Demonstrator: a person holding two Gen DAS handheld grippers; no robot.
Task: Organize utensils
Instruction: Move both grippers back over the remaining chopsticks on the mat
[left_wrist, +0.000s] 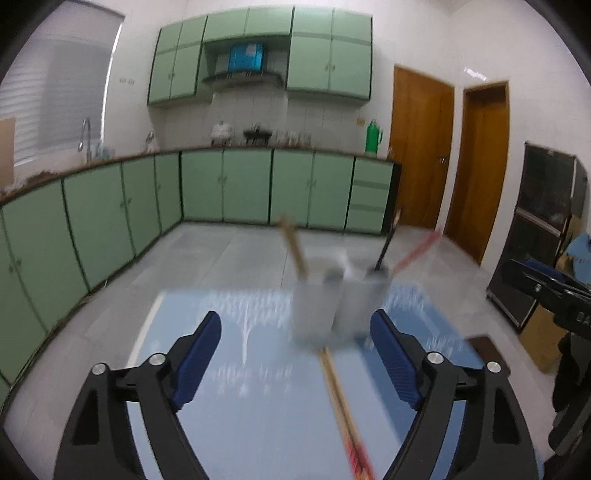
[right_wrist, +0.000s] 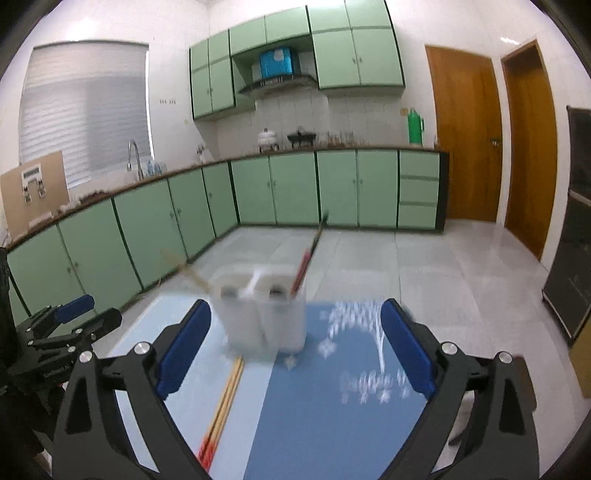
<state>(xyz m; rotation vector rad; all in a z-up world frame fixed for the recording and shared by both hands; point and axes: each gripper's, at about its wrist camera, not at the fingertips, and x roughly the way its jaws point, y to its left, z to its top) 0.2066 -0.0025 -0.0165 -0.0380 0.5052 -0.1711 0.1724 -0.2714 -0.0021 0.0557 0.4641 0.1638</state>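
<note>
A white utensil holder stands on a blue patterned table mat. It holds a wooden utensil, a black-handled one and red chopsticks. A pair of yellow-and-red chopsticks lies on the mat in front of the holder. My left gripper is open, empty, with the holder just beyond its fingers. My right gripper is open and empty, the holder ahead towards its left finger. Both views are motion-blurred.
The right gripper shows at the right edge of the left wrist view; the left gripper shows at the left of the right wrist view. Green cabinets line the far walls, beyond a tiled floor. A dark cabinet stands at right.
</note>
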